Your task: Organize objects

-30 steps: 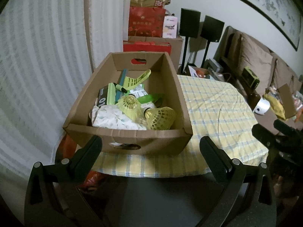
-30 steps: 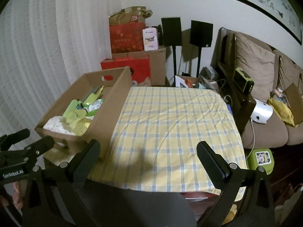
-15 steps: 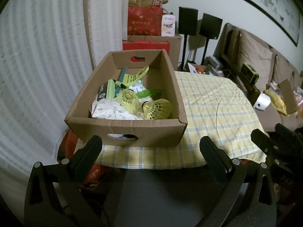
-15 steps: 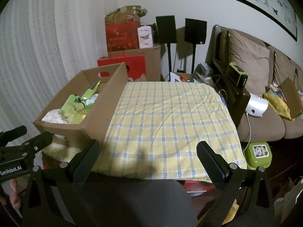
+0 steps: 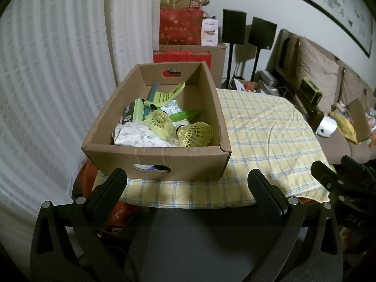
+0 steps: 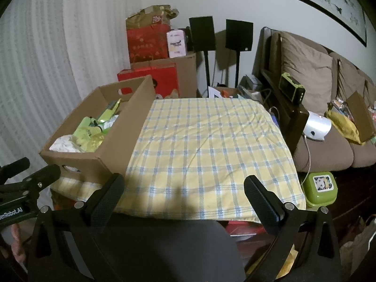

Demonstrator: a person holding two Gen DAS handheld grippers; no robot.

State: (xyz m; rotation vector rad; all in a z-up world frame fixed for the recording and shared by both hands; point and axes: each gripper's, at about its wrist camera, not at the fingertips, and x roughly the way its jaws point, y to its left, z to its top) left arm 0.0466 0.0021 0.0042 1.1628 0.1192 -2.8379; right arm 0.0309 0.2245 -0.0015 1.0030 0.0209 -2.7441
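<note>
An open cardboard box [image 5: 188, 162] [image 6: 122, 138] stands on the left part of a table covered by a yellow checked cloth [image 5: 263, 129] [image 6: 206, 145]. Inside lie two yellow shuttlecocks [image 5: 195, 134], a floral white cloth [image 5: 138, 136], green plastic pieces [image 5: 164, 96] and packets. My left gripper [image 5: 188, 188] is open and empty, held back from the box's near wall. My right gripper [image 6: 183, 190] is open and empty too, off the table's near edge, right of the box. Each gripper shows at the edge of the other's view.
Behind the table stand red gift bags [image 6: 148, 44], a large carton [image 6: 185, 75] and two black speakers on stands [image 6: 238, 35]. A brown sofa [image 6: 324, 136] with cushions and clutter lies to the right. A green container [image 6: 319, 188] sits on the floor. White curtains [image 5: 47, 70] hang left.
Both grippers have drawn back from the table, so the box and cloth look smaller and farther away. Both stay open and empty. Nothing on the table has moved.
</note>
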